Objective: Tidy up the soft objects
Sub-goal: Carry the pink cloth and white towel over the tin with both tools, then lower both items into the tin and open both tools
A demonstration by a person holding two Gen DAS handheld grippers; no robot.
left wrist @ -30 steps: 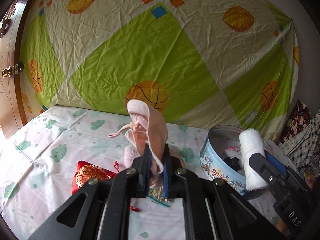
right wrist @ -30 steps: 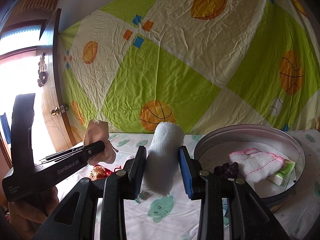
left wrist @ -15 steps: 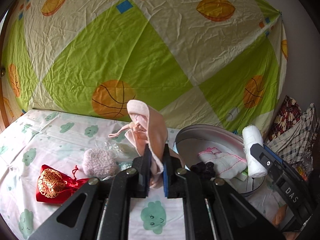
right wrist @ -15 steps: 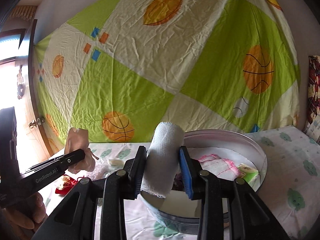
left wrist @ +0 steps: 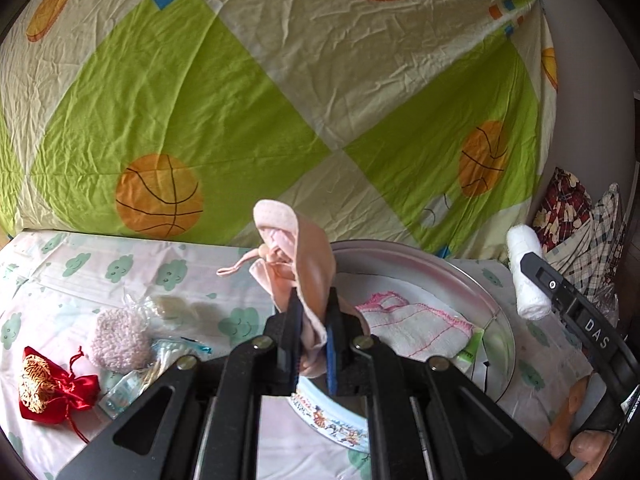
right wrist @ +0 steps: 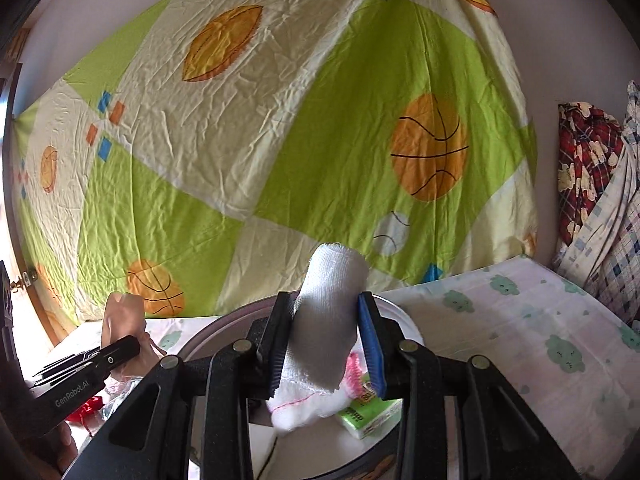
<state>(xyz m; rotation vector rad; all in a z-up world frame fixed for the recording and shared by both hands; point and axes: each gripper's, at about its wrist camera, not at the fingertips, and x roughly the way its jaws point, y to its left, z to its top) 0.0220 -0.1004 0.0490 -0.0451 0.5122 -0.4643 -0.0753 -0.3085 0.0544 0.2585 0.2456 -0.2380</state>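
Observation:
My left gripper [left wrist: 313,322] is shut on a pale pink cloth pouch [left wrist: 301,256] that stands up from its jaws, just over the near left rim of a round metal tin [left wrist: 460,276]. Inside the tin lie a white cloth with pink stitching [left wrist: 416,326] and a green tissue packet [left wrist: 470,350]. My right gripper [right wrist: 326,334] is shut on a white gauze roll [right wrist: 326,320], held above the same tin [right wrist: 394,314]; the roll [left wrist: 526,272] also shows at the right of the left wrist view. The pink pouch [right wrist: 120,316] appears at the lower left of the right wrist view.
On the cloud-print sheet [left wrist: 80,276] left of the tin lie a fluffy pink puff [left wrist: 118,338], a red and gold drawstring pouch [left wrist: 52,384] and clear plastic wrappers [left wrist: 160,354]. A green and cream basketball sheet [left wrist: 240,100] hangs behind. Plaid fabrics [right wrist: 596,192] pile up at the right.
Both grippers have swung to the right with their loads, towards the tin. The tin now sits right under the gauze roll and in front of the pink pouch.

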